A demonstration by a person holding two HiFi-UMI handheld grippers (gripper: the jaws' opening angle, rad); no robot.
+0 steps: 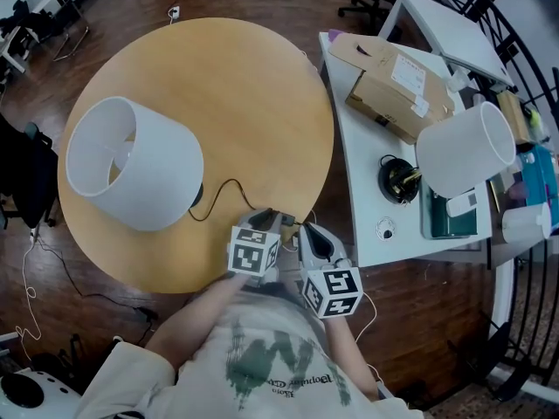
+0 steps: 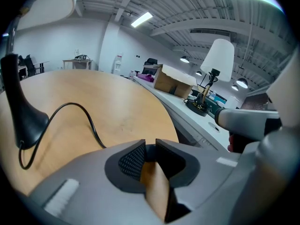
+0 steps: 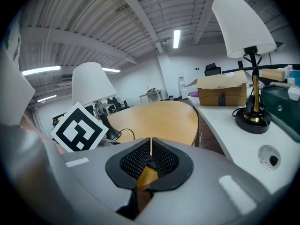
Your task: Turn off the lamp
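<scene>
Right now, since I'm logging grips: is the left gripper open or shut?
Open. In the left gripper view, the left gripper has its pads slightly apart, with only the round table visible between them.

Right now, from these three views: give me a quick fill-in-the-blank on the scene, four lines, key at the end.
1. The lamp on the round table has a ___ shade.
2. The cord from its base is ___ in colour.
3. In the head view the cardboard box lies on the desk to the table's ___.
4. The left gripper has its jaws apart and empty; the right gripper has its jaws ___.

Missing words: white; black; right; shut.
</scene>
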